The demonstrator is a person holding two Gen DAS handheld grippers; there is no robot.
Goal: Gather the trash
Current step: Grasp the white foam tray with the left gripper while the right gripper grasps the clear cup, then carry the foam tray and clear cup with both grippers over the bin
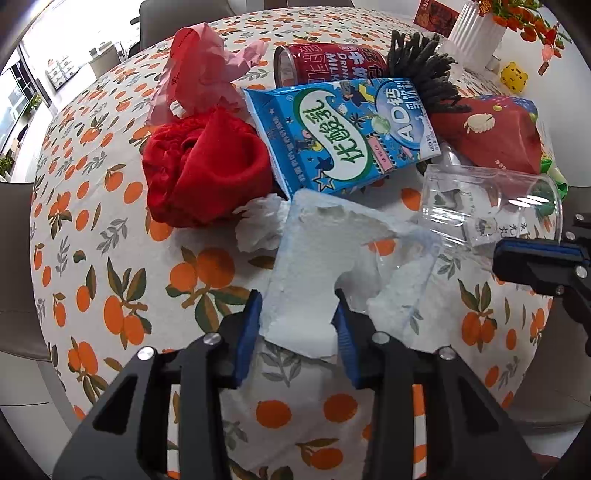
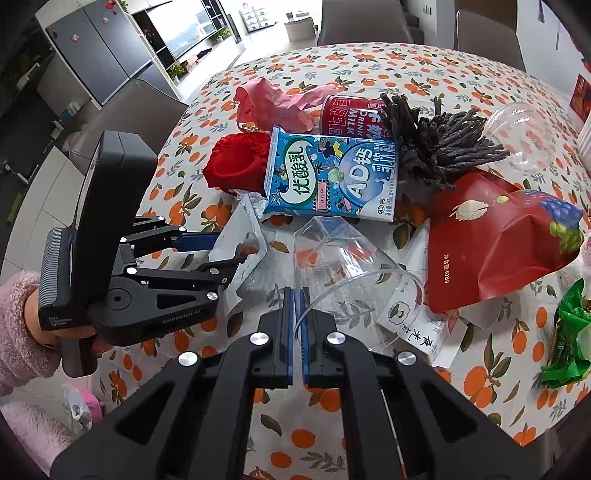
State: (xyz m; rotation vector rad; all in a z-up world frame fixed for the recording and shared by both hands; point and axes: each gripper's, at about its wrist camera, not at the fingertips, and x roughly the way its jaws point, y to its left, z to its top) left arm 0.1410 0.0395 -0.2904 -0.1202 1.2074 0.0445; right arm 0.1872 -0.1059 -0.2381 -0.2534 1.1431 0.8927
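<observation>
A jagged white foam piece (image 1: 317,266) lies on the orange-print tablecloth (image 1: 140,295). My left gripper (image 1: 297,325) is shut on its near end, with both blue pads pressing its sides. From the right wrist view, the left gripper (image 2: 225,253) is seen holding the foam piece (image 2: 240,232). A clear plastic cup (image 2: 354,258) lies on its side. My right gripper (image 2: 297,317) is shut on its thin rim. Behind lie a blue milk carton (image 2: 332,177), a red can (image 2: 351,118), a red cloth (image 1: 203,166) and a pink bag (image 1: 199,74).
A red snack bag (image 2: 498,240), a grey yarn mop head (image 2: 436,147), a crumpled white tissue (image 1: 258,225), a small white box (image 2: 417,325) and a green wrapper (image 2: 569,332) crowd the table. A white vase (image 1: 476,33) and a yellow toy (image 1: 513,75) stand at the back. Chairs ring the table.
</observation>
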